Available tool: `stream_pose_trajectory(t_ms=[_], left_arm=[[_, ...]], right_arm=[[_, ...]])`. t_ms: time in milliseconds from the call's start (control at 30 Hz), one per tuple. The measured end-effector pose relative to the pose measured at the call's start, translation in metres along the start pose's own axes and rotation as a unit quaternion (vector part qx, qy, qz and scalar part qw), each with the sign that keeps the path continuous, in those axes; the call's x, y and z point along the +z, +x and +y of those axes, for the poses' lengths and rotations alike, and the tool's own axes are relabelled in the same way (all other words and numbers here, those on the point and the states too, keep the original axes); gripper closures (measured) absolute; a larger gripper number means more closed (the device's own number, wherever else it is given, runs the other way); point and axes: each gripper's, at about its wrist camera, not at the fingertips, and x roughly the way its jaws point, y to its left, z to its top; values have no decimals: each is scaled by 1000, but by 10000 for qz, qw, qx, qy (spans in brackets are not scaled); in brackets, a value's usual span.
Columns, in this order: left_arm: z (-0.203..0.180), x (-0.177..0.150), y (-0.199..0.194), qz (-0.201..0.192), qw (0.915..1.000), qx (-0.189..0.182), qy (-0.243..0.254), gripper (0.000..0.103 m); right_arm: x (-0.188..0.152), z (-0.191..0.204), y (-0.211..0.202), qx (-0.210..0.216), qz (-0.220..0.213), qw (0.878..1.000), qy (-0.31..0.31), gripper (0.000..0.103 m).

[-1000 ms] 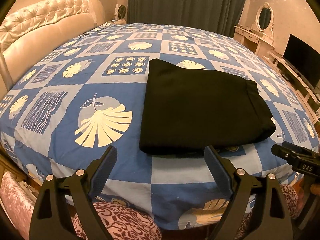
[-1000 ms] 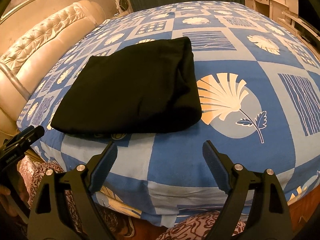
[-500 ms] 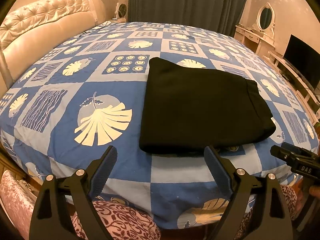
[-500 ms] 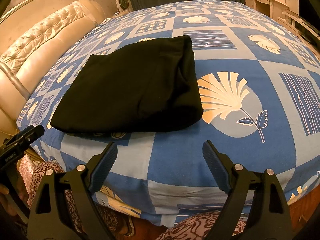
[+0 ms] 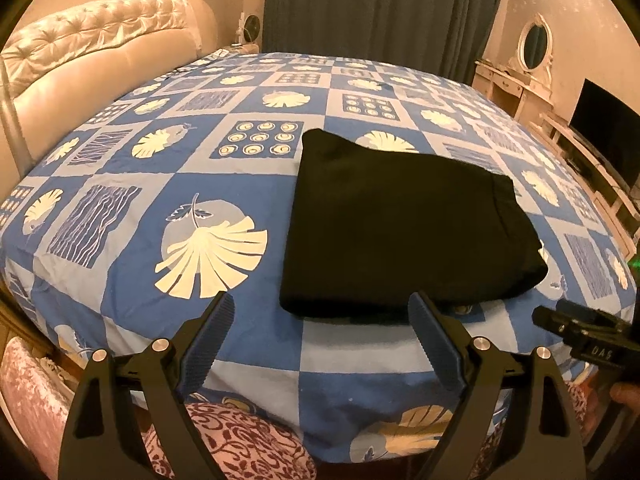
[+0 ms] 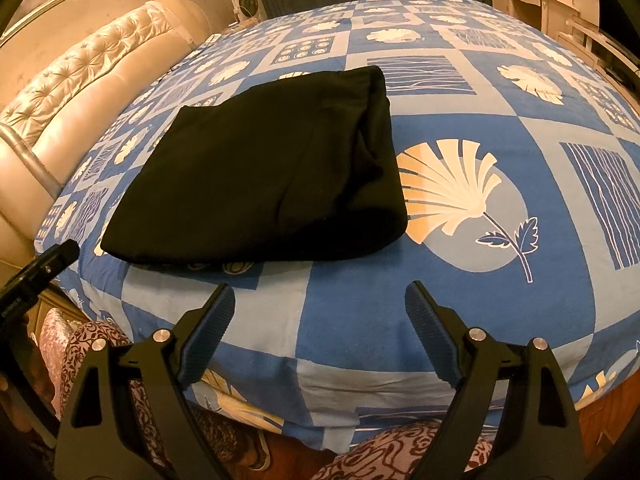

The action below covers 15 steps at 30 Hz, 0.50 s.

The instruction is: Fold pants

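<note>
The black pants (image 5: 400, 224) lie folded into a flat rectangle on the blue patterned bed cover (image 5: 160, 184). They also show in the right wrist view (image 6: 260, 176). My left gripper (image 5: 322, 312) is open and empty, just short of the pants' near edge, over the bed's front edge. My right gripper (image 6: 320, 304) is open and empty, held a little back from the pants' near right corner. The right gripper's body shows at the far right of the left wrist view (image 5: 584, 332); the left gripper's body shows at the left of the right wrist view (image 6: 36, 272).
A padded cream headboard (image 5: 88, 60) runs along the left. Dark curtains (image 5: 380, 8) hang behind the bed. A dressing table with an oval mirror (image 5: 534, 42) and a TV (image 5: 608, 128) stand at the right. A pink patterned rug (image 5: 240, 440) lies below the bed's front edge.
Both grippers stay open and nearly still. The views shift only slightly; the pants have not moved.
</note>
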Motion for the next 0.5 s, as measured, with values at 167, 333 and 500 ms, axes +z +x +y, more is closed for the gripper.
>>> stream_pose_trajectory(t_ms=[167,333,500], left_arm=[[-7,3,-6,-165,9993,311,132,15],[-12,4,-10,-240,9985,446,205,15],[-18,11,-10,-73,9983,174,555,15]], right_arm=[[-1,-1,2,12,30,10000,-16,16],[-4,-1,3,35,100,9999,1,16],[-3,-7,4,81,187,9998,82,16]])
